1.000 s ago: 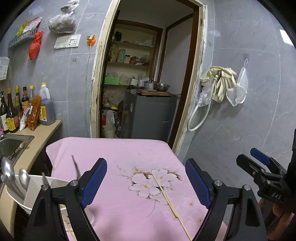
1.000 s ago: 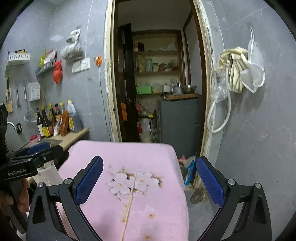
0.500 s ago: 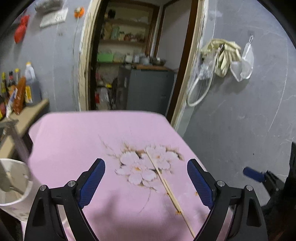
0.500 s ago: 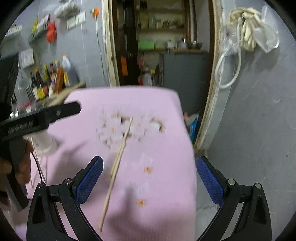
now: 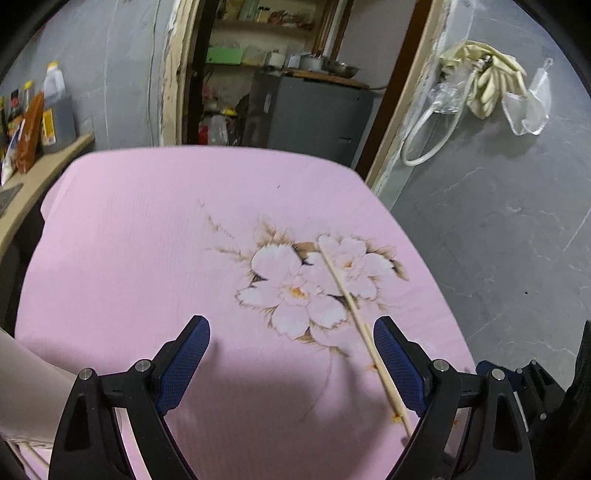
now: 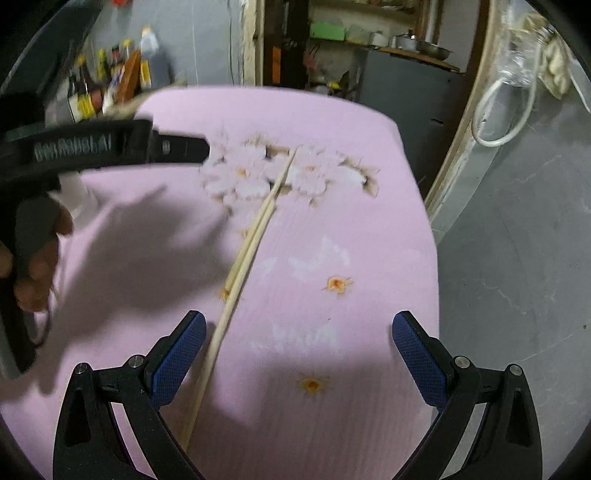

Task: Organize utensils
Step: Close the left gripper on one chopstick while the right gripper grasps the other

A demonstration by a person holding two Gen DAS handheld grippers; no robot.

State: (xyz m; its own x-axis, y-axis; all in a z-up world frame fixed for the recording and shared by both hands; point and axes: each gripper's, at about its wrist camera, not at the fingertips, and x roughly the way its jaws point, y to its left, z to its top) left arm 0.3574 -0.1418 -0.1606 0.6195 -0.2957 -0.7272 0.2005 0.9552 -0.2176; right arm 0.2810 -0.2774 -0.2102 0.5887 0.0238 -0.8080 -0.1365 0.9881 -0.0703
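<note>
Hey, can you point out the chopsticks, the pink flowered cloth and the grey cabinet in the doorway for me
chopsticks [image 6: 255, 243], right wrist view, on the middle of the pair's shafts.
pink flowered cloth [image 5: 140, 236], left wrist view, on a bare pink patch left of the flower print.
grey cabinet [image 5: 314, 114], left wrist view, on its front panel.

Pink cloth [image 5: 140, 258] printed with white, brown-edged flowers [image 5: 295, 291]; pale wooden chopsticks [image 6: 255, 243]; blue-padded black grippers.

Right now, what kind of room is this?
Probably a home kitchen: sauce bottles on a counter, pots and jars on pantry shelves through the doorway, and chopsticks lying on a pink flowered cloth.
</note>
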